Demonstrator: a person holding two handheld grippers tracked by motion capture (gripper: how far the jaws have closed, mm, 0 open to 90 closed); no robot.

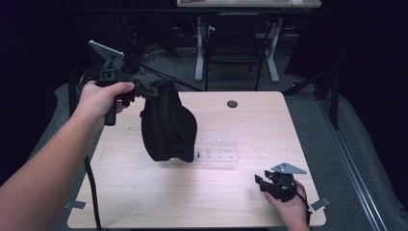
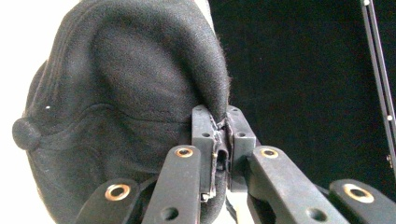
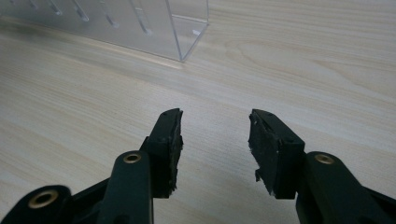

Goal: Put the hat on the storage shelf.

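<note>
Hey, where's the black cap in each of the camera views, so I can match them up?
High view: black cap hangs left of centre, above the table.
Left gripper view: cap fills the left, fabric pinched in the left tongs.
Right gripper view: not in it.
Shared landmark: clear plastic rack.

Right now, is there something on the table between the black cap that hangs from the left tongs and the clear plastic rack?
Nothing visible stands between them. The black cap hangs from the left tongs, shut on its edge, and its lower end is just beside the near-left end of the clear plastic rack. The right tongs are open, low at the table's near-right corner, off that path.
</note>
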